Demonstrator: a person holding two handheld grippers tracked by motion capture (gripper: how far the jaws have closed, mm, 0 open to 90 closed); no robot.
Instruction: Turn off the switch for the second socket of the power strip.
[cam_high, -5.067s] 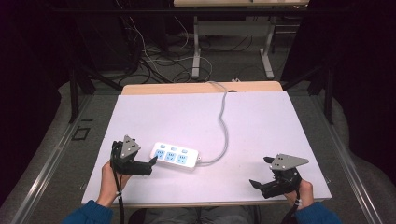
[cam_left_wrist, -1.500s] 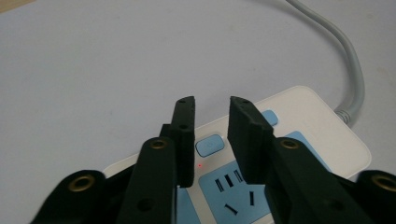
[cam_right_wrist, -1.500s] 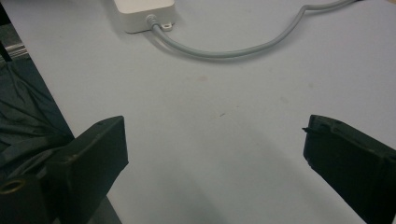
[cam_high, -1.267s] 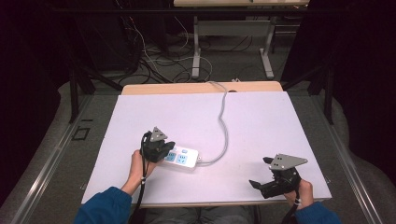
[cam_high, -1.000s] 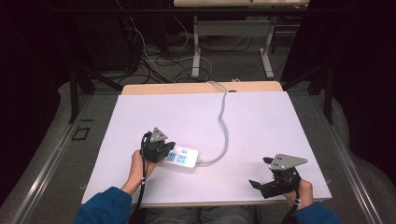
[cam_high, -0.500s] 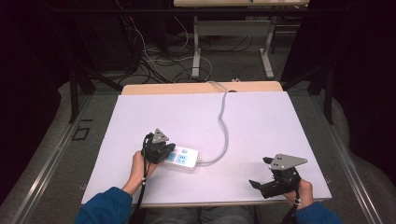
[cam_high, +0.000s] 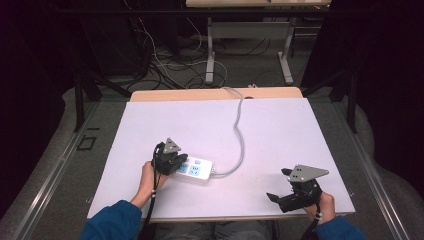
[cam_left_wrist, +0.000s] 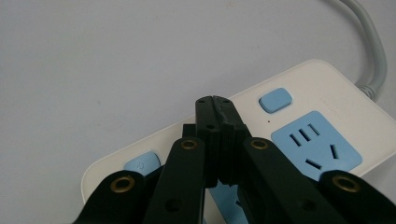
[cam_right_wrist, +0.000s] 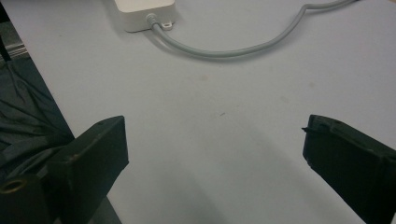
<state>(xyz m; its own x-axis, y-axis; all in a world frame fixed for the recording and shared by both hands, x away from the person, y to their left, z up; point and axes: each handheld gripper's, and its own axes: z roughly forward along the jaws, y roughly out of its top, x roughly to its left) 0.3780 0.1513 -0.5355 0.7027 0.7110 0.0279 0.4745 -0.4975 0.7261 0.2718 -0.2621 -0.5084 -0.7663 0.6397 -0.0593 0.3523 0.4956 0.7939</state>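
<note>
A white power strip (cam_high: 199, 170) with blue sockets lies left of the table's middle, and its grey cable (cam_high: 240, 130) runs to the far edge. My left gripper (cam_high: 180, 162) is shut with nothing between its jaws, over the strip's left end. In the left gripper view its closed tips (cam_left_wrist: 214, 101) sit above the power strip's (cam_left_wrist: 322, 84) top face, between one blue button (cam_left_wrist: 275, 99) and another blue button (cam_left_wrist: 142, 163). Whether the tips touch the face I cannot tell. My right gripper (cam_high: 278, 184) rests open near the front right edge, well apart from the strip.
The white table top (cam_high: 280, 130) stretches bare around the strip. In the right gripper view the open right gripper (cam_right_wrist: 215, 135) frames bare table, with the strip's end (cam_right_wrist: 144, 11) and cable (cam_right_wrist: 233, 49) beyond. Table legs and loose cables lie on the floor (cam_high: 220, 60) behind.
Since about five seconds ago my left gripper has moved right from the bare table onto the strip's left end. Over the last second nothing visibly moves.
</note>
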